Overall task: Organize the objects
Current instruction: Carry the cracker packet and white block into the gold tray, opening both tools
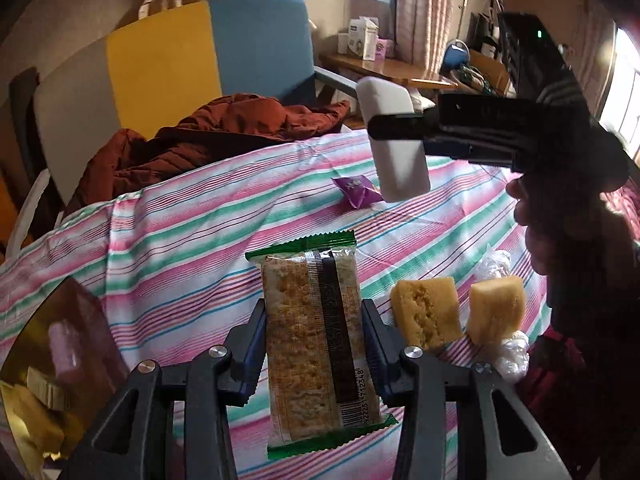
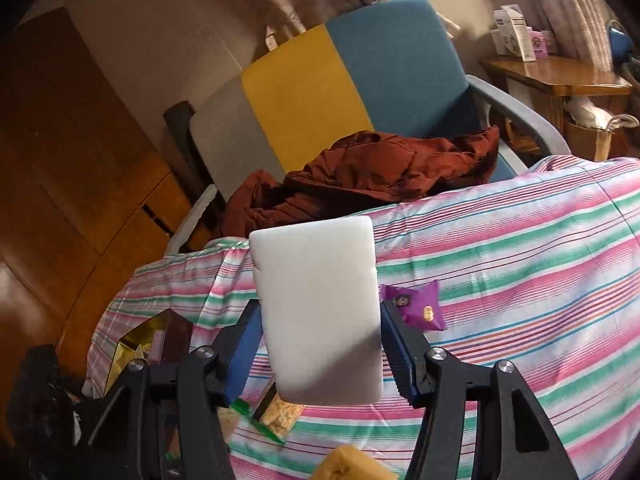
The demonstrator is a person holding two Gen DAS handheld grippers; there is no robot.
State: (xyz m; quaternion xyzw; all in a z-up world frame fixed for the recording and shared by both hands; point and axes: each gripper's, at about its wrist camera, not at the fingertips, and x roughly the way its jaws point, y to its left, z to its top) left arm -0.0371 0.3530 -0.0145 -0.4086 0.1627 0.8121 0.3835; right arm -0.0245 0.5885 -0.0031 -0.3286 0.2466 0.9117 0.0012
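Left gripper point(image 1: 314, 344) is clamped on the cracker pack point(image 1: 316, 344), pads on both long edges, pack lifted clear of the striped cloth point(image 1: 180, 240). Right gripper point(image 2: 320, 340) is clenched on the white block point(image 2: 318, 308), blue pads on its 2 sides; in the left wrist view the same block point(image 1: 394, 140) hangs in the air above the far part of the cloth.

Around us: 2 yellow cake pieces point(image 1: 424, 312) lie on the cloth just right of the left jaws, crumpled clear wrap point(image 1: 508, 352) beside them. A purple sachet point(image 2: 418, 306) lies further back, near the right gripper. A gold-lined box point(image 1: 44, 360) sits at the left edge of the cloth with items already inside, so we judge that's the drop target.

Risks:
- Pack is a slick film wrapper held edge-on; too much squeeze cracks the crackers, too little and it slides out.
- Cloth is loose; a low pass could snag it and drag the cake pieces.
- Both hands loaded and near each other; they could collide over the box.
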